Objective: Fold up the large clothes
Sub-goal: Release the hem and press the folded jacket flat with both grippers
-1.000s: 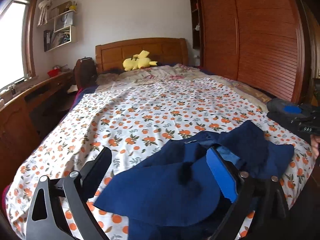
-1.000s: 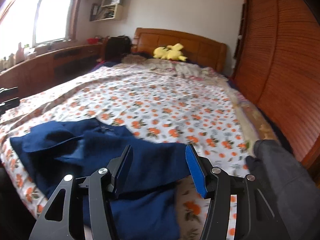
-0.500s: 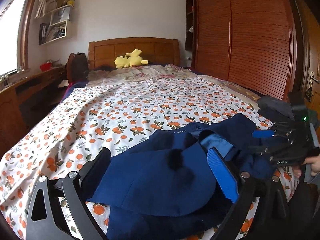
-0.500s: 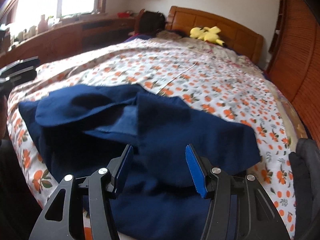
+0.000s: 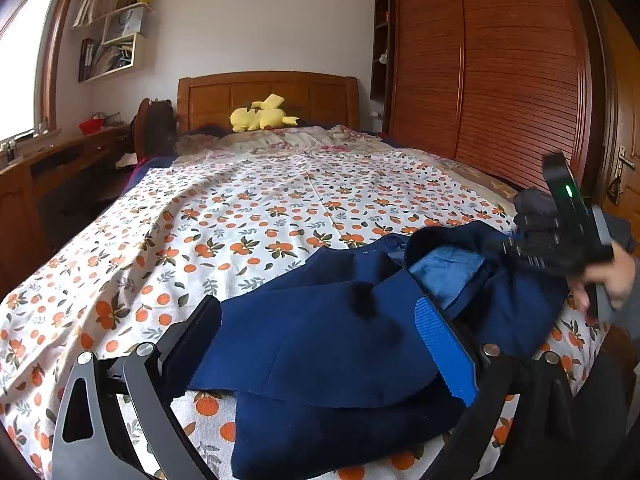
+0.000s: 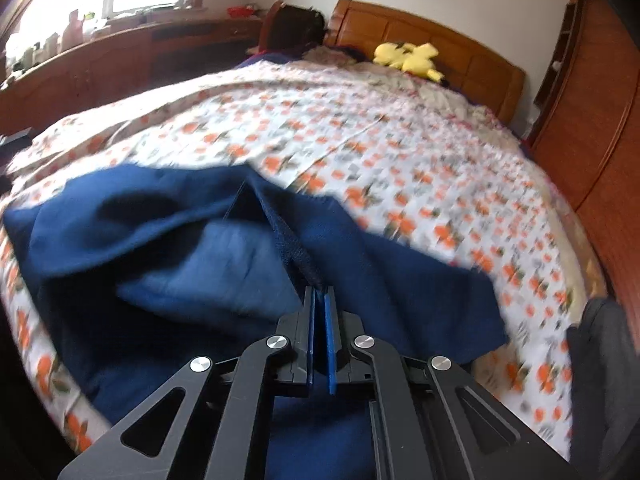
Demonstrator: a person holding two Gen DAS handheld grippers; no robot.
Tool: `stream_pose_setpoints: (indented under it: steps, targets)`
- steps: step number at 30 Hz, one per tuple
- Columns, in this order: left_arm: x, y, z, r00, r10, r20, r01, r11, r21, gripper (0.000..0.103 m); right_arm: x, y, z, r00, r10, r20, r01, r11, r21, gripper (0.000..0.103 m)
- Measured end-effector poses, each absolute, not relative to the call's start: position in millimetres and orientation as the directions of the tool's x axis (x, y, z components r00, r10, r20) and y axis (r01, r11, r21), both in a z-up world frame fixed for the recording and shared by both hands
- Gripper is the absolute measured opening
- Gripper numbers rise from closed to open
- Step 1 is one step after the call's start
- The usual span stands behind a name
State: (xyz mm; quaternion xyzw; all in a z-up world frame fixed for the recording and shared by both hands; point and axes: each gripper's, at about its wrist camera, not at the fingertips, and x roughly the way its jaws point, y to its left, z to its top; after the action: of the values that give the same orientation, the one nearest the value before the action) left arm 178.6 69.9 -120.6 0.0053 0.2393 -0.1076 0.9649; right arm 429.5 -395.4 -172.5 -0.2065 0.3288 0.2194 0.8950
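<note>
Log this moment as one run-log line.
stage: grasp | right gripper: shut on edge of crumpled navy blue fabric garment | left gripper: open above garment

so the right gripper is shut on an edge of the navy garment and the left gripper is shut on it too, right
Not quite. The left gripper is open: in the left wrist view its jaws stand wide apart over the navy garment. The right gripper is indeed shut on an edge of the garment, as the right wrist view shows.

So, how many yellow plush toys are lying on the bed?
1. The yellow plush toy lies at the head of the bed, against the wooden headboard. Others may be hidden.
</note>
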Motion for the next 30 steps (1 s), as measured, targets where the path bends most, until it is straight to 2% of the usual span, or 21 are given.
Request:
stream_pose_setpoints:
  steps: [6, 12, 13, 14, 15, 16, 23, 30]
  targets:
    - [181, 83, -126, 0.858, -0.192, -0.476, 0.185, 0.981, -0.062, 0.098, 482, -374, -134, 0.753, 0.219, -0.621, -0.494, 0.811, -0.313, 0.003]
    - [179, 94, -126, 0.865, -0.173, -0.471, 0.159, 0.985, -0.069, 0.098, 520, -346, -125, 0.755, 0.197, -0.626, -0.497, 0.794, -0.35, 0.005]
    - [179, 94, -125, 0.866, -0.169, -0.471, 0.155, 0.985, -0.068, 0.098, 524, -342, -125, 0.759, 0.186, -0.623, -0.487, 0.798, -0.355, 0.014]
    - [179, 96, -126, 0.866, -0.163, -0.472, 0.15, 0.987, -0.066, 0.098, 526, -340, -124, 0.766, 0.185, -0.616, -0.477, 0.806, -0.351, 0.034]
    - [179, 97, -126, 0.867, -0.158, -0.473, 0.145, 0.987, -0.064, 0.098, 526, -338, -122, 0.778, 0.181, -0.601, -0.462, 0.814, -0.352, 0.042]
    - [179, 99, -126, 0.867, -0.152, -0.474, 0.139, 0.988, -0.062, 0.098, 525, -337, -120, 0.784, 0.188, -0.592, -0.46, 0.816, -0.35, 0.046]
    - [180, 108, -126, 0.87, -0.149, -0.469, 0.127, 0.989, -0.077, 0.098, 484, -328, -120, 0.751, 0.277, -0.599, -0.547, 0.769, -0.33, 0.046]
    - [179, 107, -126, 0.87, -0.149, -0.469, 0.128, 0.989, -0.076, 0.098, 427, -324, -144, 0.662, 0.361, -0.657, -0.656, 0.702, -0.276, 0.046]
